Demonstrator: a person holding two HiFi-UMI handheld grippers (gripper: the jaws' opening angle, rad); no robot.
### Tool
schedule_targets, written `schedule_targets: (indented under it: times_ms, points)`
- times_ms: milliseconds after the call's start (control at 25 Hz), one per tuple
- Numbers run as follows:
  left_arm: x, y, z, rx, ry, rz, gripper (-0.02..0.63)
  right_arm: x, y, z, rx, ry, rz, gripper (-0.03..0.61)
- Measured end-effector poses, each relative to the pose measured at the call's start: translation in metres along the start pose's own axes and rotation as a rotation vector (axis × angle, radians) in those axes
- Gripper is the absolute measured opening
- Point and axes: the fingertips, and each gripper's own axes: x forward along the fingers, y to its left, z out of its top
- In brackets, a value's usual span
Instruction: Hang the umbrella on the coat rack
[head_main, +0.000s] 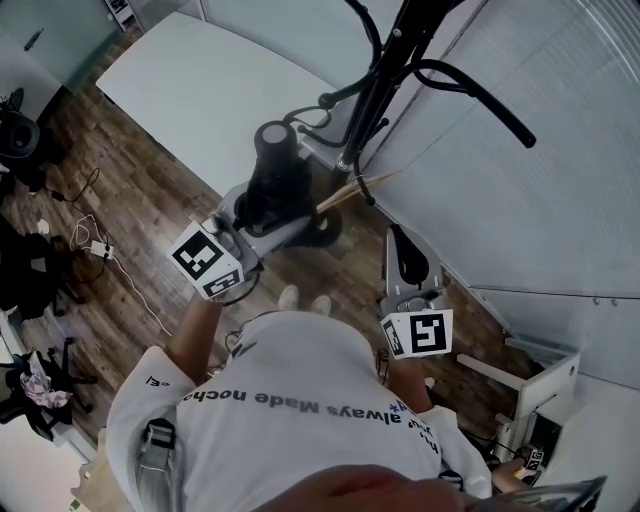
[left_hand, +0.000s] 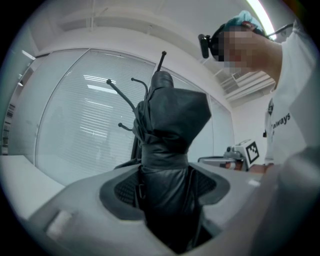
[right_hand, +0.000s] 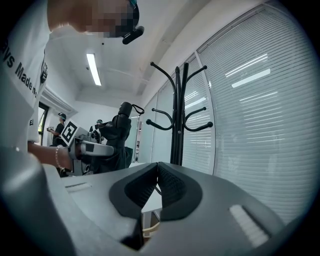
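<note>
A folded black umbrella (head_main: 275, 170) stands upright, tip up, in my left gripper (head_main: 258, 218), whose jaws are shut on its wrapped canopy. In the left gripper view the umbrella (left_hand: 167, 150) fills the gap of that gripper (left_hand: 167, 192), and the hooks of the black coat rack (left_hand: 120, 90) show behind it. The rack (head_main: 385, 70) rises just beyond the umbrella, by the window. My right gripper (head_main: 398, 240) points level toward the rack (right_hand: 178, 115). Its jaws (right_hand: 157, 167) are shut with nothing between them. In that view the umbrella (right_hand: 117, 135) is to the left.
A white table (head_main: 200, 80) lies at the upper left. Blinds and a glass wall (head_main: 520, 200) run along the right. A pale wooden stick (head_main: 350, 192) shows near the rack's foot. Cables (head_main: 100, 245) trail on the wooden floor at left. A white stand (head_main: 540, 390) sits at the lower right.
</note>
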Motion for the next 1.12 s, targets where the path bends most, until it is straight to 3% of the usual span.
schedule_targets:
  times_ms: [1120]
  points:
    - [0.028,0.030,-0.023,-0.008,0.067,0.019,0.270,0.005,-0.009,-0.003,-0.001,0.000,0.032,0.003]
